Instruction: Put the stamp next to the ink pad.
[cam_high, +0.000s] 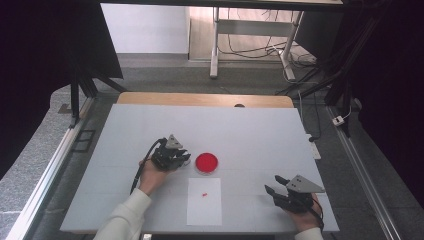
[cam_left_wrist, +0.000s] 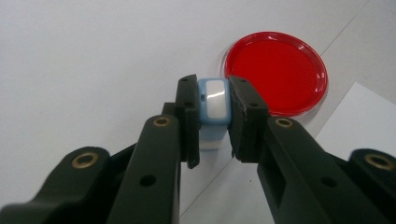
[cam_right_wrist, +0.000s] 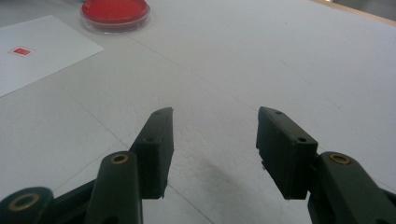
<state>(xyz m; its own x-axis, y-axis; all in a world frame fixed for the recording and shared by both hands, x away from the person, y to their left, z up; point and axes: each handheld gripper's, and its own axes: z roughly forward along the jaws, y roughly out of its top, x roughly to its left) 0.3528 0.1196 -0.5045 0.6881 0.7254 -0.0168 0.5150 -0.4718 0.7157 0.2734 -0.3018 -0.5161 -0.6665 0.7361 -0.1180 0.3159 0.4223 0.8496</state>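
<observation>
Risk: left gripper (cam_left_wrist: 214, 121), clamped on small blue block (cam_left_wrist: 214, 106) just beside red dish (cam_left_wrist: 275, 72), may clip dish rim and slip; right gripper (cam_right_wrist: 215, 149) half open, empty, well apart.

Blue block (cam_left_wrist: 214, 109): lower part hidden between the left gripper (cam_left_wrist: 214, 119) fingers.
Red mark (cam_high: 205, 194) on the paper sheet (cam_high: 204, 210): too small to identify.
Right forearm: cut off by the high view's bottom edge.
</observation>
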